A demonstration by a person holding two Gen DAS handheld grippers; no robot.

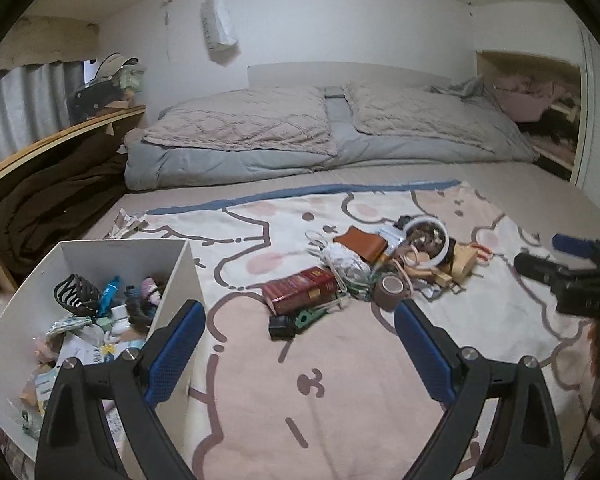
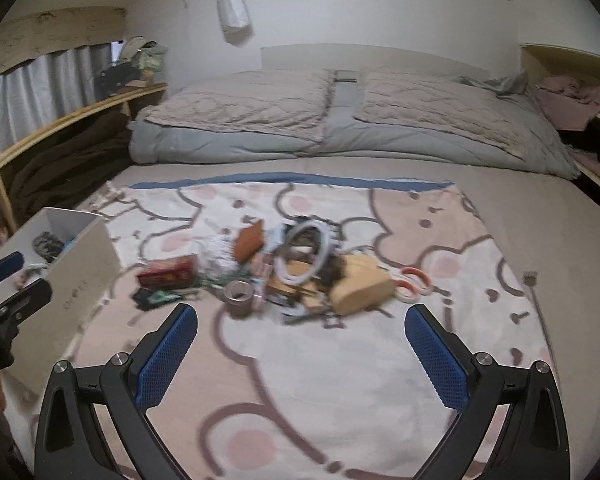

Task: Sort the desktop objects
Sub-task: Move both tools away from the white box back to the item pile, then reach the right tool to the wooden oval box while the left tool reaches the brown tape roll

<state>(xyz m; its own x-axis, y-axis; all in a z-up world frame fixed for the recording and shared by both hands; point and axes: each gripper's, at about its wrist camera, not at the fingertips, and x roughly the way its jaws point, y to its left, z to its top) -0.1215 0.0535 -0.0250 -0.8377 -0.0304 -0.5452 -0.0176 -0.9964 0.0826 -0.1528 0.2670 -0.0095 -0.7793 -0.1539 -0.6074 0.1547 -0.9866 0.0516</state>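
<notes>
A pile of small objects lies on the patterned blanket: a red box, a brown tape roll, a brown wallet, a white ring-shaped container and a small black item. The pile also shows in the right wrist view, with the red box, tape roll and a tan object. My left gripper is open and empty, just short of the pile. My right gripper is open and empty, in front of the pile.
A white box holding several sorted items, including a black hair claw, stands at the left; it also shows in the right wrist view. Folded grey bedding lies behind. A wooden shelf runs along the left.
</notes>
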